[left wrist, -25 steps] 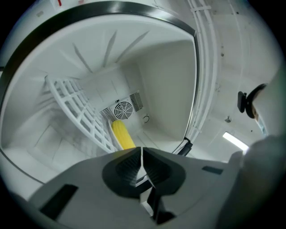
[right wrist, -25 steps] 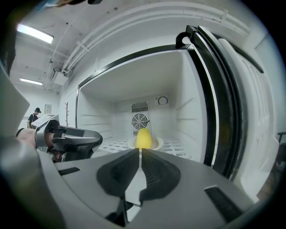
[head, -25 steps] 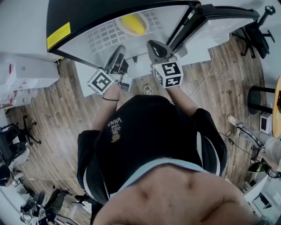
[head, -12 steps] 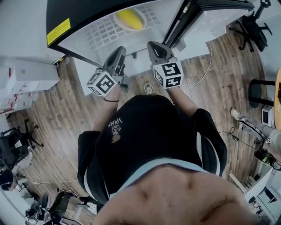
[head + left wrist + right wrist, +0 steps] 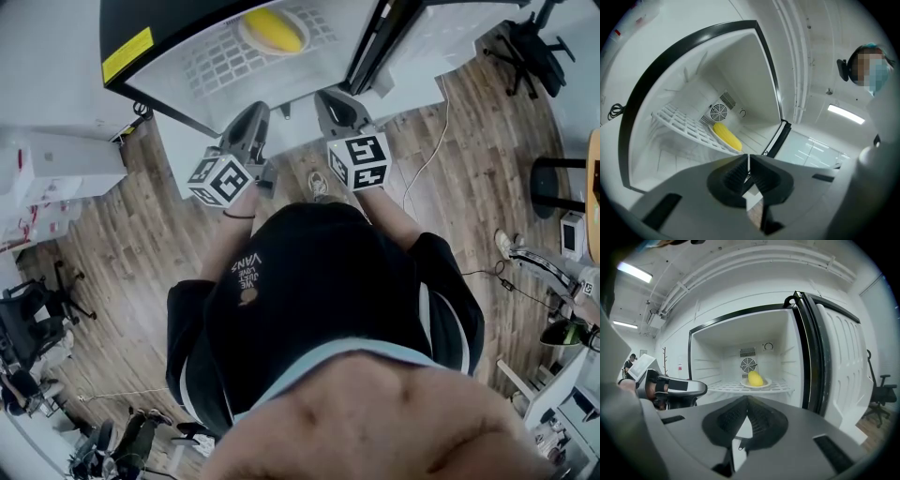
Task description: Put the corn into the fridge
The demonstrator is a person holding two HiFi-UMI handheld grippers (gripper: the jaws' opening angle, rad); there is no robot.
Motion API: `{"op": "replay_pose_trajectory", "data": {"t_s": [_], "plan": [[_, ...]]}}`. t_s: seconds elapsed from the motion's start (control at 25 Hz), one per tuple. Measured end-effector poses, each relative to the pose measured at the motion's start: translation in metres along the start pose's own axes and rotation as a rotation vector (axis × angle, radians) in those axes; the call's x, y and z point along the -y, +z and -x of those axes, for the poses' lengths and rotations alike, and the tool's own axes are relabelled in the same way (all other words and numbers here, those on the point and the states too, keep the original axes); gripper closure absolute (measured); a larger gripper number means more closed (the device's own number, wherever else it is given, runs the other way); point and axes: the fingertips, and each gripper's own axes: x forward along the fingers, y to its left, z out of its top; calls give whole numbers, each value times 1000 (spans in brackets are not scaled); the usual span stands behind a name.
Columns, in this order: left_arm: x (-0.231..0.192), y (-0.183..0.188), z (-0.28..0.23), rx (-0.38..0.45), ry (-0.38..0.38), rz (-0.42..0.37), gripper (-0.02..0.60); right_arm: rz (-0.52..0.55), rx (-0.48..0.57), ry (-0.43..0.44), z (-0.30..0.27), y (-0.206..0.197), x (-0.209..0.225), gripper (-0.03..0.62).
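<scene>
The yellow corn (image 5: 272, 28) lies on a white plate (image 5: 764, 384) on the wire shelf (image 5: 220, 64) inside the open fridge. In the left gripper view the corn (image 5: 727, 135) lies ahead on the shelf (image 5: 682, 125); in the right gripper view the corn (image 5: 755, 378) sits in front of the rear fan. Both grippers hang just outside the fridge's opening, apart from the corn. My left gripper (image 5: 256, 110) (image 5: 748, 161) is shut and empty. My right gripper (image 5: 324, 95) (image 5: 746, 401) is shut and empty too, with the left gripper (image 5: 670, 389) beside it.
The fridge door (image 5: 839, 357) stands swung open at the right (image 5: 412, 33). Wood flooring (image 5: 122, 253) surrounds the person. Office chairs (image 5: 530, 47) stand at the right, white cabinets (image 5: 47, 169) at the left. Another person (image 5: 869, 70) stands off to the side.
Both grippers have drawn back a little from the fridge, so the corn sits further off in the head view. The left gripper has rolled about its own axis.
</scene>
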Motion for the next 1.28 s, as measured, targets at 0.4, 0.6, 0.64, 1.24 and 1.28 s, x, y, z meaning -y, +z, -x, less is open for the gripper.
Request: {"op": "replay_pose_trajectory", "data": {"t_s": [0.4, 0.6, 0.64, 1.24, 1.28], "plan": [[13, -13, 21, -32, -27, -24, 555, -6, 2, -29, 26, -9, -18, 580], [18, -18, 34, -49, -35, -54, 555, -12, 6, -50, 40, -13, -26, 580], [19, -20, 36, -53, -35, -60, 555, -13, 7, -54, 42, -14, -28, 580], [26, -34, 62, -74, -30, -92, 555, -21, 9, -80, 67, -25, -47, 582], [27, -35, 63, -77, -32, -89, 555, -21, 6, -81, 68, -26, -47, 582]]}}
